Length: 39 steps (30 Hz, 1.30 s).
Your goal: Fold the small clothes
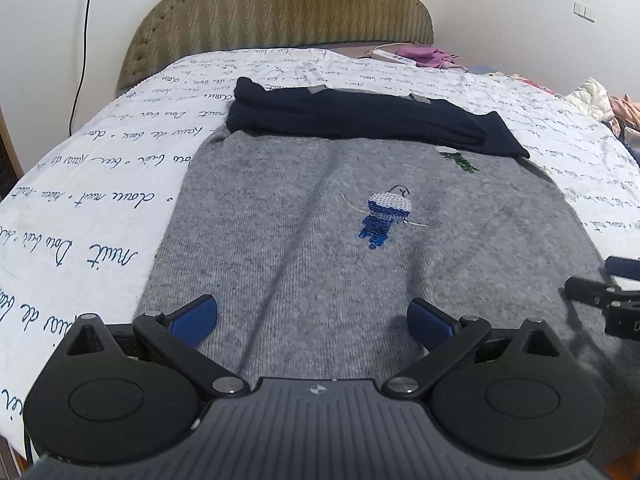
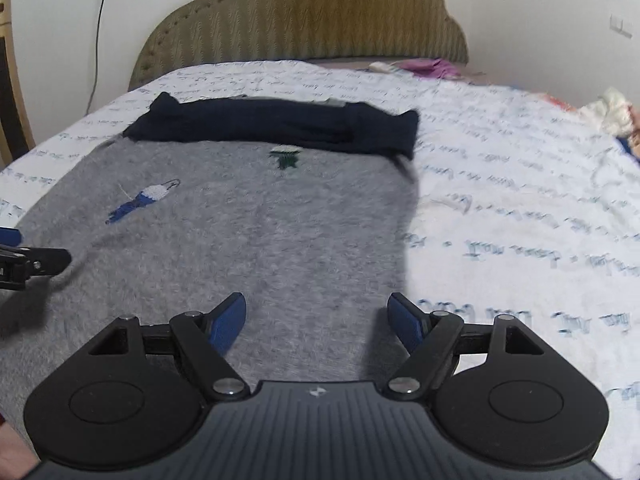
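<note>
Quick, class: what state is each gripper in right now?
Left gripper: open, holding nothing, above the grey sweater.
Right gripper: open, holding nothing.

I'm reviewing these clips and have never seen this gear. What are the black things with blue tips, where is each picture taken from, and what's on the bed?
There is no robot here. A person holds a hand-held claw in each hand, and a fisheye camera on each one looks forward along its two blue-padded fingers. One picture is from the left claw, the other from the right claw; each also catches the other at its edge. Both are open and hold nothing. They hang over a grey sweater spread flat on a bed sheet printed with handwriting. The sweater has a small blue bird stitched on it. Its dark sleeves lie folded across the far end, near the headboard. More clothes are piled at the right.
</note>
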{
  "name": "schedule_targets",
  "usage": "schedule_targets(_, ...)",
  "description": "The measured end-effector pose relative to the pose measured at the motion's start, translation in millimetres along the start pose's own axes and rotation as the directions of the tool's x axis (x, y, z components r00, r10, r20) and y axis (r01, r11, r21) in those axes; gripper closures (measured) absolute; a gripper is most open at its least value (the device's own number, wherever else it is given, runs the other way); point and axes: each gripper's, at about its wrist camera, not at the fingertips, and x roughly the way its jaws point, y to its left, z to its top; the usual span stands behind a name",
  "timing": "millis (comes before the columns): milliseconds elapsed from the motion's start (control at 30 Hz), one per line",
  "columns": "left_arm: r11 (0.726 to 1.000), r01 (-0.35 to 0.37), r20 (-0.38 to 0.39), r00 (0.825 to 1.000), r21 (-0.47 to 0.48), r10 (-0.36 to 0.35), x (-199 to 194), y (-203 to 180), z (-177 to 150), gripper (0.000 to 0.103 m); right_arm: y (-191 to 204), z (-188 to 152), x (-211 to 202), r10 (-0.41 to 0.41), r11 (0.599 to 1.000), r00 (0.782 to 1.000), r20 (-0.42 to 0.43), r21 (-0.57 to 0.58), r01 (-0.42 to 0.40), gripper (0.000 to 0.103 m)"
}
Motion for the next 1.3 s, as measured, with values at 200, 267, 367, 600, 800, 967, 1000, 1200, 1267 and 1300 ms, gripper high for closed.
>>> schedule_targets(200, 1.0, 0.001, 0.003, 1.0, 0.002, -0.001, -6.6, -1.9, -4.9, 0.001, -1.8, 2.0, -22.7, 0.065, 0.996, 0.996, 0.062, 0.057, -0.069, 0.024)
schedule_targets(267, 1.0, 0.003, 0.002, 1.0, 0.0, -0.003, -8.3, -2.0, -6.3, 0.001, -0.8, 0.2, -23.7, 0.12, 0.988, 0.992, 0.049, 0.092, -0.124, 0.021)
schedule_targets(367, 1.0, 0.004, 0.001, 1.0, 0.001, -0.004, -10.5, -1.3, -8.9, 0.001, 3.8, -4.0, -21.4, 0.154, 0.98, 0.988, 0.03, 0.124, -0.156, 0.021)
schedule_targets(600, 1.0, 0.007, -0.003, 1.0, -0.012, -0.007, -15.1, 5.9, -13.7, 0.001, 10.6, -11.9, -27.3, 0.162, 0.979, 0.986, 0.024, 0.119, -0.164, 0.021)
schedule_targets(800, 1.0, 0.013, 0.016, 1.0, 0.0, -0.013, -34.5, 25.3, -20.0, 0.001, 1.9, -18.5, -36.7, 0.202, 0.972, 0.979, 0.025, 0.12, -0.203, 0.021)
schedule_targets(967, 1.0, 0.027, 0.051, 0.998, 0.014, -0.028, -52.5, 59.3, -21.8, 0.001, -17.9, -23.9, -44.4, 0.28, 0.944, 0.96, 0.03, 0.175, -0.28, 0.021)
schedule_targets(1000, 0.999, 0.036, 0.055, 0.998, 0.004, -0.036, -54.8, 69.0, -22.5, 0.001, -22.7, -25.6, -45.3, 0.277, 0.942, 0.96, 0.029, 0.187, -0.278, 0.021)
schedule_targets(1200, 0.973, 0.179, -0.006, 0.983, -0.144, -0.182, -49.7, 122.9, -30.0, 0.001, -65.4, -42.2, -50.3, 0.255, 0.922, 0.967, 0.016, 0.297, -0.248, 0.021)
schedule_targets(1267, 0.95, 0.244, -0.027, 0.967, -0.194, -0.254, -45.4, 131.7, -34.0, 0.001, -79.6, -49.2, -52.7, 0.252, 0.911, 0.968, 0.008, 0.336, -0.24, 0.021)
schedule_targets(1300, 0.936, 0.275, -0.031, 0.957, -0.218, -0.289, -43.8, 134.2, -36.1, 0.001, -85.7, -53.5, -54.1, 0.259, 0.902, 0.966, 0.003, 0.356, -0.243, 0.021)
